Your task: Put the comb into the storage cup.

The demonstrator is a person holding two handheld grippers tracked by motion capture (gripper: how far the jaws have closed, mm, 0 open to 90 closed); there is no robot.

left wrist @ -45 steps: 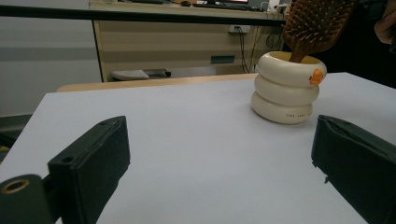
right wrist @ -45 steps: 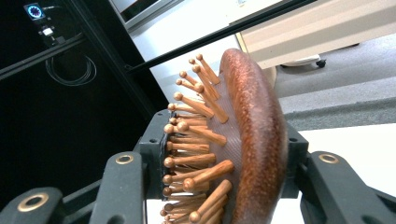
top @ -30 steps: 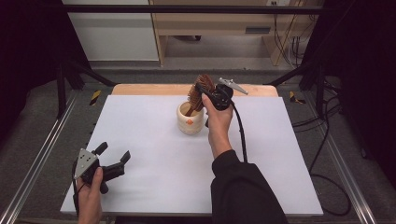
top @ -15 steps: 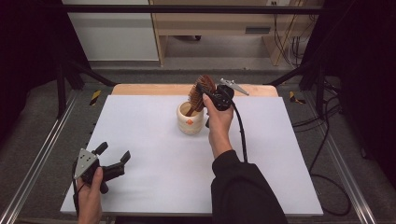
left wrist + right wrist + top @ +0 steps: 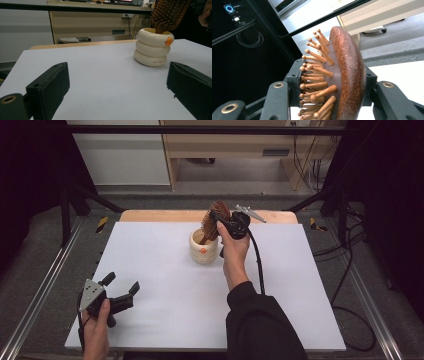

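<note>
A cream ringed cup (image 5: 204, 248) (image 5: 152, 47) with a small orange mark stands on the white table top (image 5: 165, 285), toward the back centre. A brown wooden hairbrush (image 5: 214, 220) (image 5: 170, 13) (image 5: 342, 75) leans in it, handle down, bristled head sticking out above the rim. My right gripper (image 5: 220, 222) (image 5: 332, 82) is shut on the brush head, one jaw against the bristles and one against the back. My left gripper (image 5: 120, 290) (image 5: 117, 87) rests open at the table's front left, nothing between its jaws, the cup well beyond them.
A wooden board edge (image 5: 160, 215) runs along the table's back. Metal frame rails (image 5: 45, 285) flank both sides. Cables (image 5: 350, 285) lie on the floor at the right. A cabinet (image 5: 225, 145) stands behind the table.
</note>
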